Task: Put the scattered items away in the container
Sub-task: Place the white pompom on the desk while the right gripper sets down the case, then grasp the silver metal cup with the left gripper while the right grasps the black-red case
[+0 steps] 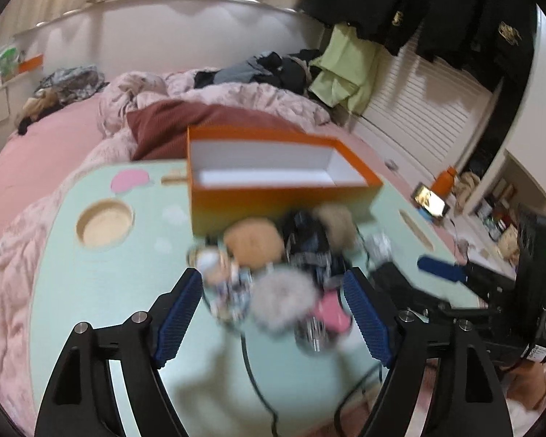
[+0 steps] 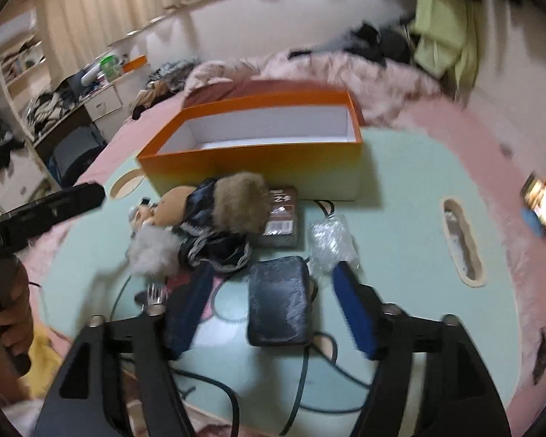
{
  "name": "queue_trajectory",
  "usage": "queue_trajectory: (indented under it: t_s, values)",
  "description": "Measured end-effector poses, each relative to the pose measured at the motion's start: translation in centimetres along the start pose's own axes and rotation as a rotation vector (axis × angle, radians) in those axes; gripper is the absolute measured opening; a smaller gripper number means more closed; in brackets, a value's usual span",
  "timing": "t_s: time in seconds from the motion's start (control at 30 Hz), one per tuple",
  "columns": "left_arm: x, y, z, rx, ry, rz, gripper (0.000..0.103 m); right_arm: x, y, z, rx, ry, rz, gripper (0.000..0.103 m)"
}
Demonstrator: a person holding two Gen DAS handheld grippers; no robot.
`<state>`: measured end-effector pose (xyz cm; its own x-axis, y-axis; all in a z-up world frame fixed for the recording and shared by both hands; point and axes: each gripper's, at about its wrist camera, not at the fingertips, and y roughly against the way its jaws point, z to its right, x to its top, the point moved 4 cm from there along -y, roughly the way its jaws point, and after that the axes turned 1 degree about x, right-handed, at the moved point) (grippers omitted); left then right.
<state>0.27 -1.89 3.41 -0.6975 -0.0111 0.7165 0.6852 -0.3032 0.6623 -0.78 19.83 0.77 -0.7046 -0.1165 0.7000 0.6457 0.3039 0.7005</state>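
An orange box (image 1: 273, 167) with a white, bare inside stands open at the far side of a pale green lap table (image 1: 91, 291). In front of it lies a blurred heap: a tan fluffy ball (image 1: 253, 242), a grey fluffy ball (image 1: 282, 296), dark patterned cloth (image 1: 309, 244) and a pink item (image 1: 331, 309). My left gripper (image 1: 273, 280) is open, its blue pads on either side of the grey ball without touching it. My right gripper (image 2: 273, 273) is open around a dark blue pouch (image 2: 276, 302), with gaps on both sides. Beyond the pouch lie a brown card box (image 2: 282, 222) and crinkled clear plastic (image 2: 329, 240).
The table sits on a bed with pink bedding (image 1: 36, 167). It has a round cup hole (image 1: 105, 224) on the left and a slot (image 2: 462, 244) on the right. Black cables (image 2: 302, 382) run across its near part. A lit phone (image 1: 431, 200) lies to the right.
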Motion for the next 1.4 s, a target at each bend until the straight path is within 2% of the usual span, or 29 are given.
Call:
queue_trajectory:
  t_s: [0.1,0.27,0.4,0.47,0.57,0.63,0.73,0.8,0.83,1.4]
  values:
    - [-2.5,0.6,0.1,0.035,0.013,-0.001,0.082,-1.6,0.9,-1.0,-0.021,0.048,0.037,0.072]
    - [-5.6,0.6,1.2,0.136,-0.066,-0.009,0.083,-2.9,1.8,-1.5,-0.05,0.076,0.047,0.073]
    - [-6.2,-0.2,2.2,0.217,-0.152,-0.036,0.084,-3.3,1.4,-1.1,-0.067,0.058,0.004,0.076]
    - [-6.4,-0.8,2.6,0.229,-0.177,-0.062,0.085,-3.8,0.9,-0.7,-0.077,0.039,-0.032,0.076]
    - [-7.1,-1.8,2.8,0.233,-0.187,-0.111,0.086,-4.4,0.4,-0.5,-0.074,0.024,-0.073,0.076]
    - [-7.2,-2.3,2.5,0.222,-0.171,-0.135,0.093,-4.5,-0.2,-0.3,-0.077,0.024,-0.103,0.076]
    - [-7.2,-2.7,1.7,0.216,-0.14,-0.153,0.103,-4.8,-0.8,-0.5,-0.092,0.046,-0.122,0.084]
    - [-7.1,-3.0,1.3,0.209,-0.131,-0.15,0.103,-4.9,-1.1,-1.0,-0.1,0.073,-0.136,0.091]
    - [-7.0,-3.1,1.0,0.21,-0.13,-0.145,0.103,-5.0,-1.4,-1.1,-0.093,0.083,-0.152,0.103]
    - [-7.0,-3.3,1.1,0.207,-0.137,-0.135,0.103,-5.3,-1.6,-1.0,-0.086,0.093,-0.158,0.103]
